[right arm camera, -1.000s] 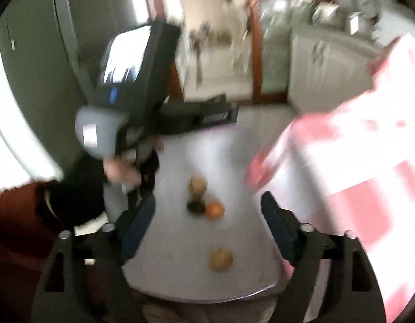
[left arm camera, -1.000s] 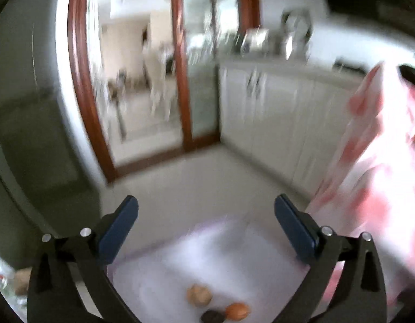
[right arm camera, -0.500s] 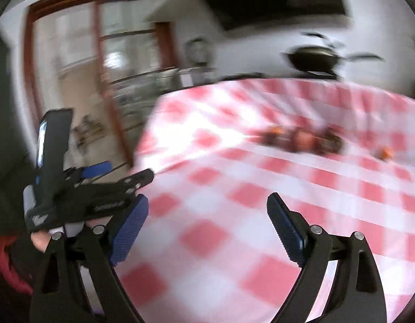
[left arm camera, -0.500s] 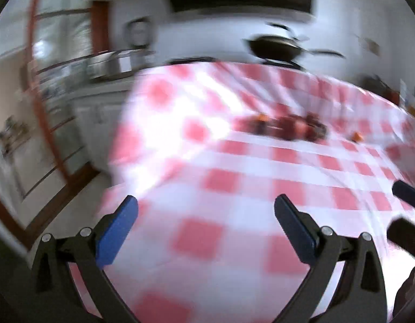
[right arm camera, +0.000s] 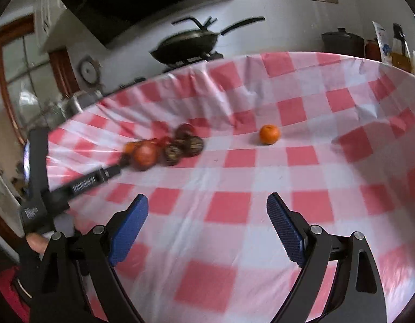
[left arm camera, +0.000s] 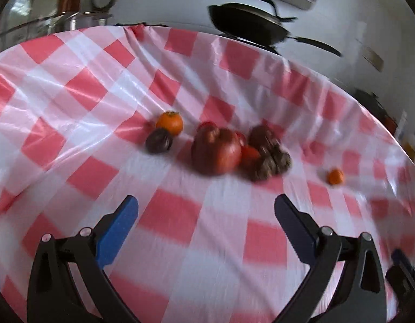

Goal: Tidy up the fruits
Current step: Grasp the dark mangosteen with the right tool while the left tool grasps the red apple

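Jaws of left gripper (left arm camera: 206,210) and right gripper (right arm camera: 207,207) spread, empty above checked tablecloth (right arm camera: 226,207); lettering unreadable.

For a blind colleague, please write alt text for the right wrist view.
The open right gripper hovers over a red-and-white checked tablecloth, empty. A lone orange lies ahead, a blurred fruit cluster farther left, where the left gripper reaches in.

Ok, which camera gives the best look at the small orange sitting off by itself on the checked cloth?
The right wrist view: the lone orange sits sharp near the middle of the frame, unobstructed, apart from the fruit pile. In the left wrist view the same orange is smaller, blurred and off toward the right side.
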Demonstrator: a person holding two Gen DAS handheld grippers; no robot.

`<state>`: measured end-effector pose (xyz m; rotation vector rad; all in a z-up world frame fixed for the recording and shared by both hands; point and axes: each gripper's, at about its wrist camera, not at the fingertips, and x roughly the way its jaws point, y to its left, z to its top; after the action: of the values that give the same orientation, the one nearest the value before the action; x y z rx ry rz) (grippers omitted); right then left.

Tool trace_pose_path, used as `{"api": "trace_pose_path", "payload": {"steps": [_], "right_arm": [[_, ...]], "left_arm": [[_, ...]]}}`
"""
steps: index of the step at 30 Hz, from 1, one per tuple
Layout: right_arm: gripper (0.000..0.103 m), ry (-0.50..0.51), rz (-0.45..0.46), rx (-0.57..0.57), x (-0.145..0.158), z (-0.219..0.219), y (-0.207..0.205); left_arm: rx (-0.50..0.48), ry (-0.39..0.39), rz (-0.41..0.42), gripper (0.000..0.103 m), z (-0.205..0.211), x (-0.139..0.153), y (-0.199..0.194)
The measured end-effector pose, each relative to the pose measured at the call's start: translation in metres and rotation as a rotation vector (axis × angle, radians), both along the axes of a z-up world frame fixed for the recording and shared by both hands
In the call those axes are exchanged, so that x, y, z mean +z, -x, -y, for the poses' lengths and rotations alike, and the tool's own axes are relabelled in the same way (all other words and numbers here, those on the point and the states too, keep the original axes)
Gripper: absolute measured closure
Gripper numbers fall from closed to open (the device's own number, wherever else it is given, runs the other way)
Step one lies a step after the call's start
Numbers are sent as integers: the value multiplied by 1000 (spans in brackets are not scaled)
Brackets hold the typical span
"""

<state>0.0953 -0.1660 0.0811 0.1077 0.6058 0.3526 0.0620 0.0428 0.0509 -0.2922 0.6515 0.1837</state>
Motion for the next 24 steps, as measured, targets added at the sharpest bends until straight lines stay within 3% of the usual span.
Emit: {"api": "trace_pose_path", "payload": {"steps": [4,9,12,14,21,24], "right_arm": [[16,68,-45,-3,-14,-13,-48],[16,188,-118,47,-35,-41,-103],[16,209,-121,67,-35,-51,-126],[16,208,-140,88,-36,-60,-145],[34,277,-193,153,-43,-90,-183],[37,311,-202,165,-48,-98,-189]], "left_arm": [[42,48,21,2,-6,0,-33],[-11,63,35,2,-13,-8,-40],[-3,90,70,2,-21,-7,-34],[2,121,51,2,-26,-11,-37],[24,167,40,2,-34,-15,-37],[28,171,38,2,-34,-16,-36]]}}
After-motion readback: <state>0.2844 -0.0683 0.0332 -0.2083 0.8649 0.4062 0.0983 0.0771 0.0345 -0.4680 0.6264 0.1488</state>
